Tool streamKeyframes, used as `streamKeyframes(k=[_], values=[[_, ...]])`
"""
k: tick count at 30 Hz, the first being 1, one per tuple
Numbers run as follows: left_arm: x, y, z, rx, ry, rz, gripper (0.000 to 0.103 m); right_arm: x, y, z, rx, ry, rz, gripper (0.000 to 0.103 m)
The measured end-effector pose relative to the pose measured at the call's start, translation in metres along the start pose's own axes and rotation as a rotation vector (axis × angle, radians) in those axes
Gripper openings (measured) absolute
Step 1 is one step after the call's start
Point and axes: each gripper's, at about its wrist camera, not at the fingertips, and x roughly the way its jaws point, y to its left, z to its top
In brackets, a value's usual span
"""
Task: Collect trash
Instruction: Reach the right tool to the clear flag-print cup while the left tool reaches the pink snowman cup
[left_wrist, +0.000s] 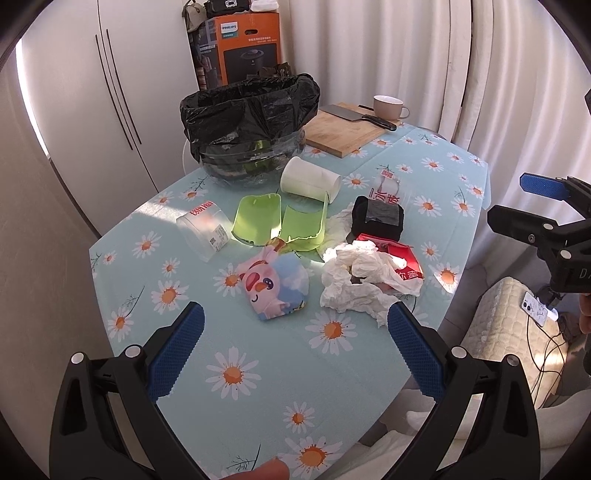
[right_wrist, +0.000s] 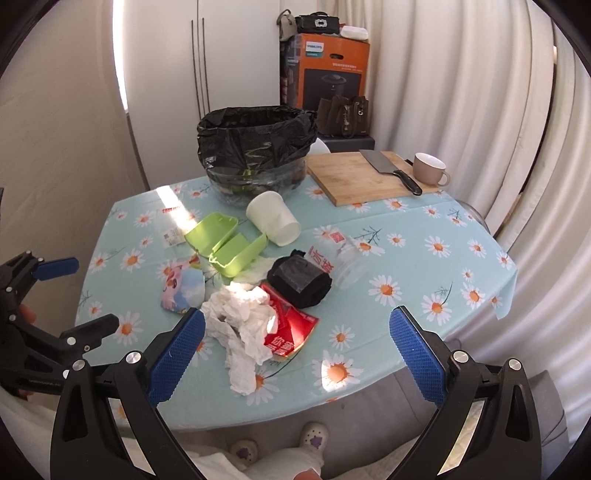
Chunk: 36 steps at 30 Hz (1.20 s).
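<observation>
From the left wrist, the left hand-held gripper (left_wrist: 295, 347) hangs wide and empty above the surface (left_wrist: 369, 369), just short of the crumpled tissue (left_wrist: 365, 280) and pig-print wrapper (left_wrist: 273, 286). From the right wrist, the right hand-held gripper (right_wrist: 297, 349) is also spread wide, holding nothing, with the tissue (right_wrist: 240, 325) and red packet (right_wrist: 291, 326) between its fingers and the black-lined bin (right_wrist: 255, 147) standing at the far edge.

A table (right_wrist: 413, 258) covered by a light-blue daisy-print tablecloth stands before white pleated curtains (right_wrist: 480, 110) and a white cabinet (left_wrist: 122, 92) with thin vertical handles. Sunlight falls in bright patches across the cloth. The orange Philips carton (right_wrist: 332, 70) rests on what appears to be a dark stand.
</observation>
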Motion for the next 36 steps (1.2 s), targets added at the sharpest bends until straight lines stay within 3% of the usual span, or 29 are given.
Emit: streamKeyframes(k=[16, 36], values=[[0.028, 0.006, 0.017, -0.230, 0.052, 0.134, 0.097, 0.052, -0.055, 0.055, -0.122, 0.025, 0.087, 0.095], [0.075, -0.019, 0.029, -0.395, 0.145, 0.310, 0.097, 0.163, -0.101, 0.071, -0.304, 0.200, 0.257, 0.095]])
